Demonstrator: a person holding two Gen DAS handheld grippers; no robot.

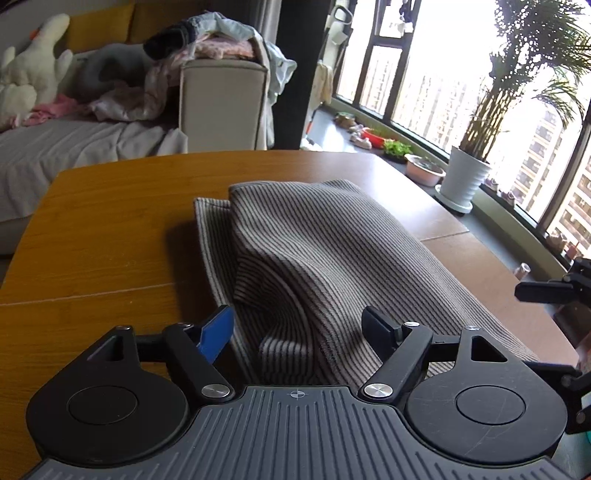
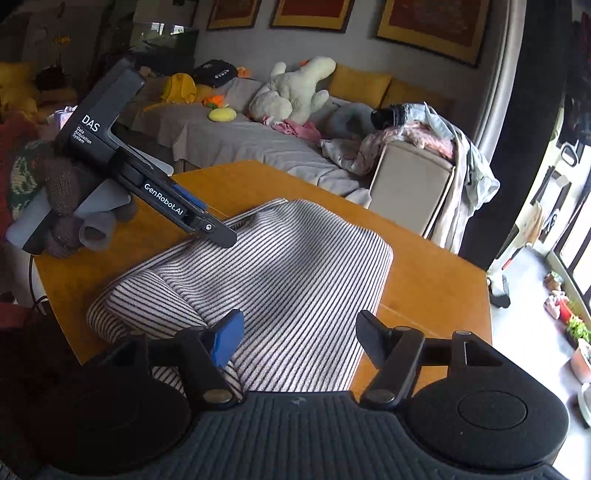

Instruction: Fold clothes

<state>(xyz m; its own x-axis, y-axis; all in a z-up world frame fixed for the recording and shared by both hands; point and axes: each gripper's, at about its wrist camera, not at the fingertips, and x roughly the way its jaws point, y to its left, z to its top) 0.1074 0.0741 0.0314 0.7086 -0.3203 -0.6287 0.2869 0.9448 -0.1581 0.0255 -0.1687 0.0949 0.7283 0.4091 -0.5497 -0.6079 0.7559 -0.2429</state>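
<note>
With both the left gripper (image 1: 299, 330) and right gripper (image 2: 299, 339) spread open and holding nothing, the loosely folded striped garment (image 1: 325, 243) on the table (image 1: 110, 229) could have slumped unfolded.

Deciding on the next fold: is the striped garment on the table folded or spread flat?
Folded. The striped garment lies doubled, one layer lapped over another, on the wooden table.

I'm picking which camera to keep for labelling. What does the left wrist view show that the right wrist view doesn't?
Only the left wrist view shows the big window and the white-potted plant. Only the right wrist view shows framed pictures, the yellow bag and the left gripper from outside. Both show the striped garment folded on the wooden table, the white plush toy and open jaws.
</note>
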